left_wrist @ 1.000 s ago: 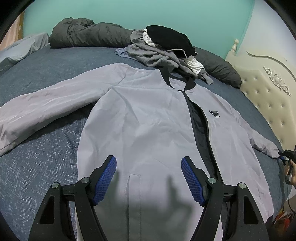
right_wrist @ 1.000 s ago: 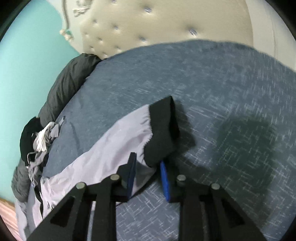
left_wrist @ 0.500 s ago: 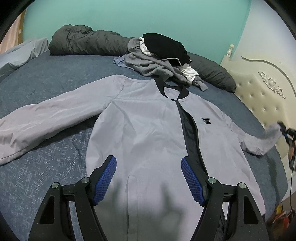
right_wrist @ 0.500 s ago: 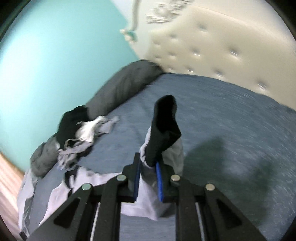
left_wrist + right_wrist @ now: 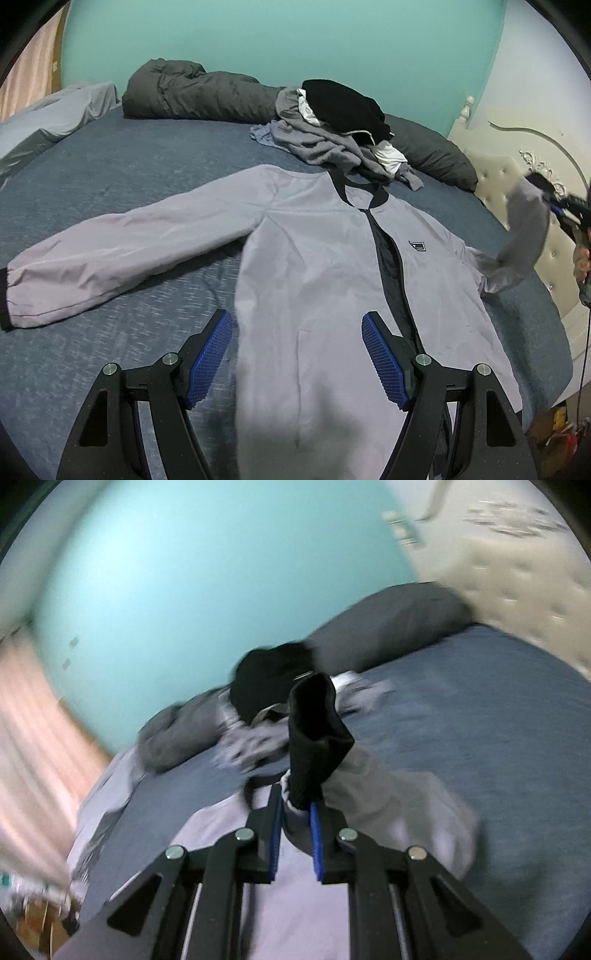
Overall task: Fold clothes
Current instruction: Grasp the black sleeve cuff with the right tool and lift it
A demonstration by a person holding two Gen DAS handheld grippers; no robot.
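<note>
- Jacket [image 5: 317, 266]: a light grey zip-front garment with black collar and black cuffs, spread face up on the bed [image 5: 110, 177]; its front opening is parted, showing dark lining, and a small dark chest logo [image 5: 417, 246] sits just beside the zip.
- Far sleeve of the jacket [image 5: 122, 258]: extended flat across the bed away from the jacket body, ending in a black cuff at the frame edge.
- Near sleeve of the jacket [image 5: 524, 236]: raised off the bed beside the jacket body, hanging in a bend from the right gripper [image 5: 557, 208].
- Right gripper [image 5: 297, 812], right wrist view: fingers [image 5: 316, 845] closed on the sleeve end, so that the black cuff [image 5: 314, 738] stands up above the blue pads; this view is motion-blurred.
- Left gripper [image 5: 297, 347]: fingers [image 5: 208, 358] spread wide apart and holding nothing, poised over the lower part of the jacket body, near the hem.
- Pile of clothes [image 5: 332, 136]: grey, black and white garments heaped just beyond the jacket collar.
- Dark grey bedding [image 5: 199, 96]: a rolled bundle lying behind the pile of clothes, against the teal wall [image 5: 280, 37].
- Cream tufted headboard [image 5: 517, 177]: stands past the raised sleeve, at the bed's end.
</note>
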